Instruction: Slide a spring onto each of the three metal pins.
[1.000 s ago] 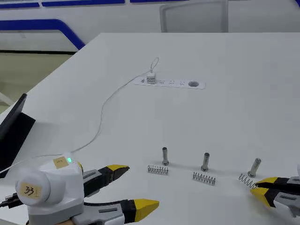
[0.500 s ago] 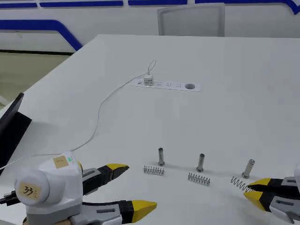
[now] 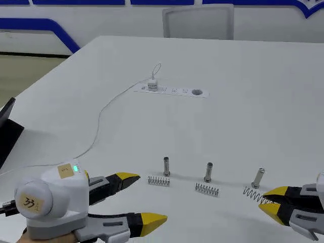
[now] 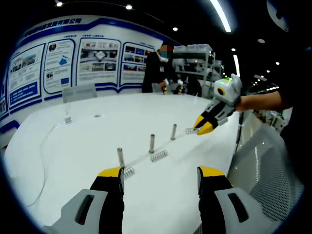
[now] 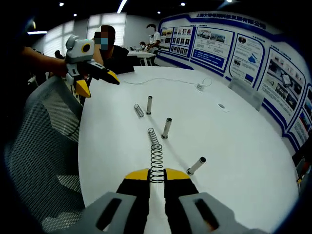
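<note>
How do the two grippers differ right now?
The left gripper has its jaws wide apart; the right gripper has them pinched together. The left gripper holds nothing; the right gripper grips the end of a spring. Both have yellow tips.

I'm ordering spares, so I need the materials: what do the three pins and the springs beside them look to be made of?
The pins: probably steel or similar metal, bright polished finish; they are grey-silver with highlights along the shaft. The springs: thin coiled metal wire, silvery and bare, likely spring steel; the alloy cannot be told.
</note>
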{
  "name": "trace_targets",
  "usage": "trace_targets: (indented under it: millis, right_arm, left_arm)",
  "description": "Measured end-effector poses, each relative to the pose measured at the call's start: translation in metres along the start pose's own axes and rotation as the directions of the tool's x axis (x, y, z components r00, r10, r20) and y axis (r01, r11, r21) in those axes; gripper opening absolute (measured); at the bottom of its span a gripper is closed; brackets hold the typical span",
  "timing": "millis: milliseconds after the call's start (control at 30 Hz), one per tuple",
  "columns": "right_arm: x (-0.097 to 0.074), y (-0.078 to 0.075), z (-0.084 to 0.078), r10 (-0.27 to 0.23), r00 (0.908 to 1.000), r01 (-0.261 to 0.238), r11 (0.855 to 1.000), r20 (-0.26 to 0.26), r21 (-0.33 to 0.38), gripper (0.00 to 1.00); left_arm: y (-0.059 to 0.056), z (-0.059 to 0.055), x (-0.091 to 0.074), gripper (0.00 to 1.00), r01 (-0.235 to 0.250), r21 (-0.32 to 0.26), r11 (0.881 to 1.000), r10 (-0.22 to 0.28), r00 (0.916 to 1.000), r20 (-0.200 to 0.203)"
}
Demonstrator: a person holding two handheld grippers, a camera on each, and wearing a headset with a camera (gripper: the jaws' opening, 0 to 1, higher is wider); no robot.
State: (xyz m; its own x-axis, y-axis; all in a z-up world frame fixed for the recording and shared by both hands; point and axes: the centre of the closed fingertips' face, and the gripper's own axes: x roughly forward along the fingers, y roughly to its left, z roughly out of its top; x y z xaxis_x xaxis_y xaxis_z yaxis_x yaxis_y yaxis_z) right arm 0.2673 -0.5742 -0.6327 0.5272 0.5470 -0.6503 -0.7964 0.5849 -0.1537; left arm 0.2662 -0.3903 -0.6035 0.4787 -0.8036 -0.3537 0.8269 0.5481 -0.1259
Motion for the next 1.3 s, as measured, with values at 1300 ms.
trace_targets:
  millis: [1300]
  right_arm:
    - [-0.009,0.046,0.047,0.087,0.9949,-0.078,0.982,0.05,-0.169,0.11]
  left_arm:
    - [-0.08,0.032,0.064,0.42,0.333,0.192,0.923,-0.325,0.9429,-0.074]
